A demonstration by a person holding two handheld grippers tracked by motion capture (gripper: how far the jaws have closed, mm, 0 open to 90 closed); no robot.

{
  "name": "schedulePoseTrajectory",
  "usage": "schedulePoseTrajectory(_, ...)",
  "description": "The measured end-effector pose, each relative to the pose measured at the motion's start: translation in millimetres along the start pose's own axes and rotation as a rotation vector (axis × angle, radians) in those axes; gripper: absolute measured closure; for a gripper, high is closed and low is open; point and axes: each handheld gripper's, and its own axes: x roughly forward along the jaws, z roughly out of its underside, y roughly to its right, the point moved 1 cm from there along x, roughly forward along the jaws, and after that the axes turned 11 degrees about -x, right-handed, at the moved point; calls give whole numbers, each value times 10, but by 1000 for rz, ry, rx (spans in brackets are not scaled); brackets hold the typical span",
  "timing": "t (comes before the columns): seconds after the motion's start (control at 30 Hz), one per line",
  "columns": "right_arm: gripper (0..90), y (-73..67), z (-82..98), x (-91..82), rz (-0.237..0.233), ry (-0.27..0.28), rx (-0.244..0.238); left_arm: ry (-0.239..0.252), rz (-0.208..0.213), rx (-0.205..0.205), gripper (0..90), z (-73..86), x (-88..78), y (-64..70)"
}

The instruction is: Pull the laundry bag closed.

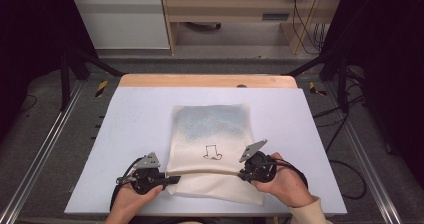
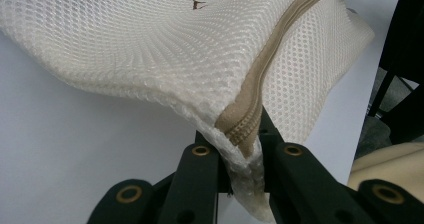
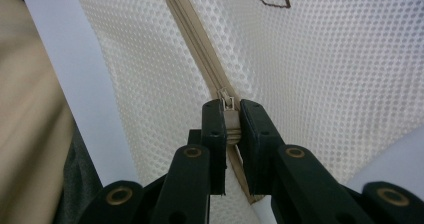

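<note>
Two claws (image 1: 172, 179) (image 1: 242, 173) gripping mesh bag (image 1: 212, 129), no legible txt

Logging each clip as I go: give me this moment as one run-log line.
left tongs: shut on mesh bag corner at zipper end | right tongs: shut on zipper pull | bag: flat on table

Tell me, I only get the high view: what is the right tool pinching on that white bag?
Observer: The right tool is shut on the zipper pull of the mesh bag.
Operator: And the left one?
Observer: The left tool clamps the bag's corner, right at the tan zipper end.
Operator: Is the zipper open?
Observer: Ahead of the pull its teeth look closed.
</note>
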Motion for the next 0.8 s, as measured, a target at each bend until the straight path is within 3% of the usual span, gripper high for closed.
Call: schedulePoseTrajectory(0.8, 819, -1, 318, -21, 25, 9, 68, 3, -4, 3, 841, -6, -12, -4)
